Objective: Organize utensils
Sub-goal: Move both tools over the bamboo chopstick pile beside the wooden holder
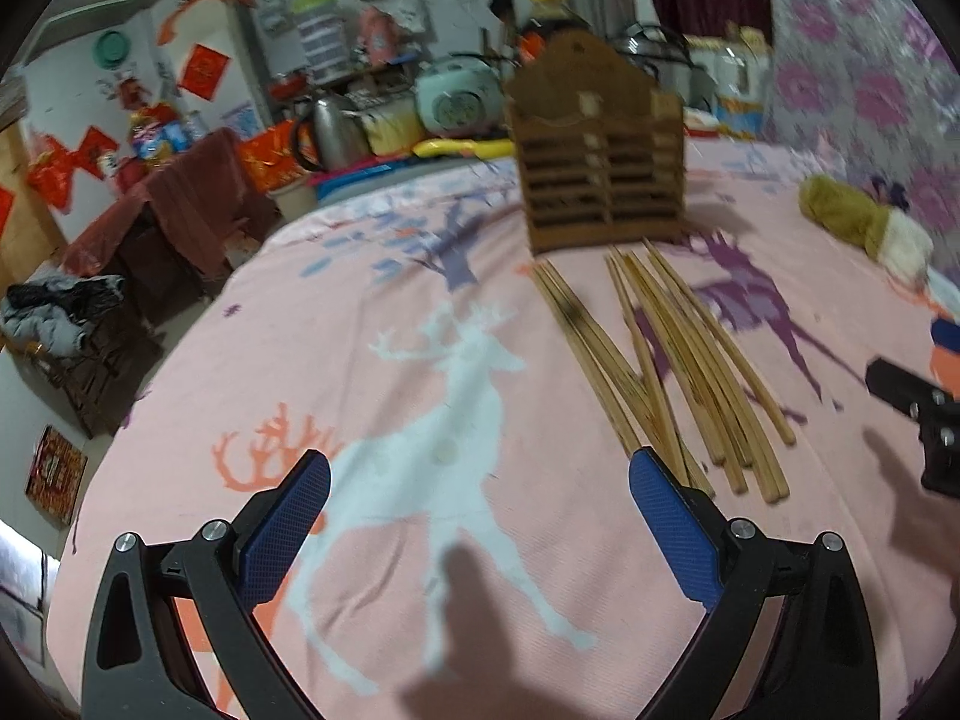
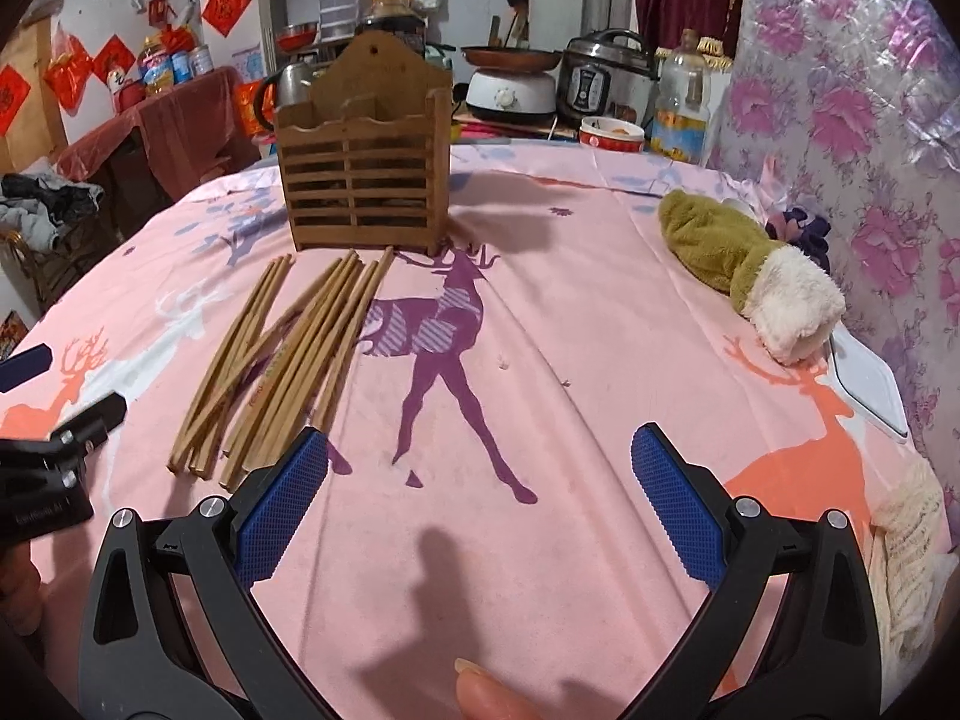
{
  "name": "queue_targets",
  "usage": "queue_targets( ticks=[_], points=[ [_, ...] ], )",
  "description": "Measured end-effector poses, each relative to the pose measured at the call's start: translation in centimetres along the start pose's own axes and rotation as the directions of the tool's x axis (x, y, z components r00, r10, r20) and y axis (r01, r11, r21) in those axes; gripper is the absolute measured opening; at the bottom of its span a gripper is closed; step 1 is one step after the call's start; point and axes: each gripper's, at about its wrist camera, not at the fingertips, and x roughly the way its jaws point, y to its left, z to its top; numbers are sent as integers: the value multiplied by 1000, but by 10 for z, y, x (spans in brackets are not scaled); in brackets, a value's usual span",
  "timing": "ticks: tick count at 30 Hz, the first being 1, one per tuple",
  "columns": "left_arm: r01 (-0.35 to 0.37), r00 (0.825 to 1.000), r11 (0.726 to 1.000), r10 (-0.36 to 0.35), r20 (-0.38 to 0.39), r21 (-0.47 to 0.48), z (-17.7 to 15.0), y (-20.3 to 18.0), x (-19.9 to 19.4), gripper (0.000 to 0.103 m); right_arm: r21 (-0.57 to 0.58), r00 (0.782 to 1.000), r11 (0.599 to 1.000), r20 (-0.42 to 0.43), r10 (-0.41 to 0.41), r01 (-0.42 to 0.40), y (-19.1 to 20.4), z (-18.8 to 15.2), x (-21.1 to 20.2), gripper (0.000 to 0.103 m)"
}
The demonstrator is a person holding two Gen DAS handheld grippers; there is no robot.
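Blue-padded fingers of the left gripper (image 1: 480, 468) fill the bottom of the left wrist view, spread wide apart with nothing between them, hovering over a pink cloth (image 1: 372, 396) printed with deer. Between the fingers and just ahead lies a white deer figure on the cloth. Ahead and to the right of this gripper, a loose bundle of wooden chopsticks (image 1: 672, 372) lies flat on the cloth, the near ends just past the right finger's tip, partly crossed over one another. Beyond their far ends stands a slatted wooden utensil holder (image 1: 600, 180), upright, its tall back panel facing away from the camera. Far right of the gripper lies a green and white plush toy (image 1: 864, 222), and part of the other gripper's black frame enters at the right edge.

Nearest in the right wrist view is a fingertip (image 2: 486, 690) at the bottom edge, then the right gripper (image 2: 480, 456), its blue pads likewise held wide apart and empty above the cloth (image 2: 600, 360), over a purple deer print. The chopsticks (image 2: 288, 360) lie ahead and to the left of it, their near ends just beside the left finger's tip. The utensil holder (image 2: 366, 180) stands past their far ends, divided into compartments; what is inside cannot be made out. The plush toy (image 2: 750, 276) lies ahead to the right, a white tablet-like object (image 2: 870, 384) just beside it, and the left gripper's black frame shows at the left edge.
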Motion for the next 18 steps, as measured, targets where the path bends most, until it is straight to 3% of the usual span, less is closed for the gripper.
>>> queue_targets(
  ticks=[5,8,11,14,18],
  points=[
    [-4,998,999,7,-70,44,-1,-10,18,97,-56,995,997,-81,-61,56,-4,-1,21,97],
    [-16,995,996,25,-100,86,-1,-18,27,97,-41,987,999,-163,10,-17,-9,-3,34,97],
    [-34,993,991,48,-106,131,0,-27,33,97,26,964,998,-256,66,-62,-24,-7,51,97],
    [-51,993,983,68,-96,174,3,-37,35,97,44,965,995,-243,101,-93,-28,-8,47,98],
    [-47,995,977,65,-82,209,7,-47,36,97,-6,966,998,-252,61,-65,-20,-9,49,98]
  ],
)
